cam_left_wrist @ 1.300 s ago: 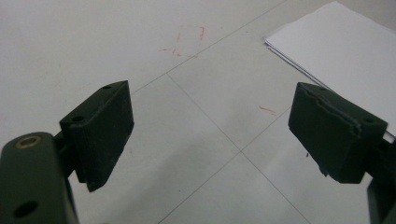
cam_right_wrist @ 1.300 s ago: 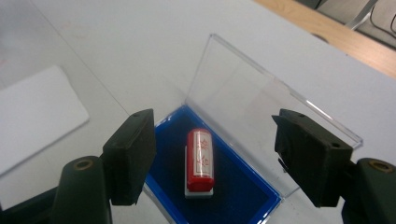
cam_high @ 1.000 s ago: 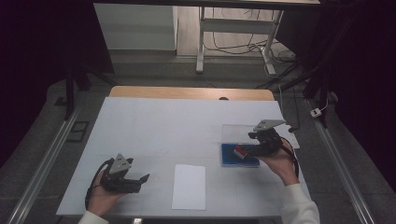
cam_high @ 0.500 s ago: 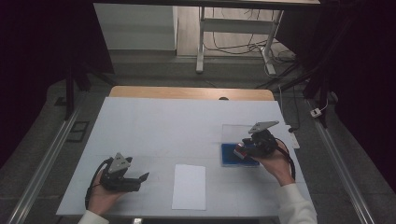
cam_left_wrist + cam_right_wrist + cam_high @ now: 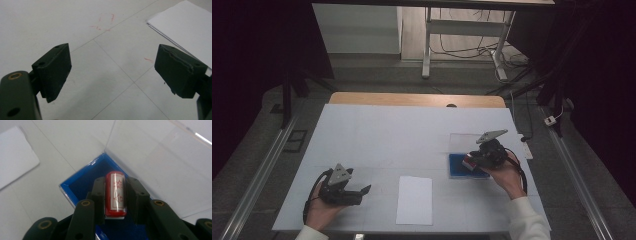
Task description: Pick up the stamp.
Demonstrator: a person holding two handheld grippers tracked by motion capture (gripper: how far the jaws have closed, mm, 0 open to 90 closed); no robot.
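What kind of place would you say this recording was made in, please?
Probably a lab or workshop bench: a white table on a grey floor, loose cables under a metal frame behind it, and dark surroundings.

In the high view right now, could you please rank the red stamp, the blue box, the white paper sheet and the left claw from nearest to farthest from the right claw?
1. Red stamp: gripped in the right claw.
2. Blue box: directly beneath the claw.
3. White paper sheet: toward the table's near-middle edge.
4. Left claw: far left, beyond the sheet.
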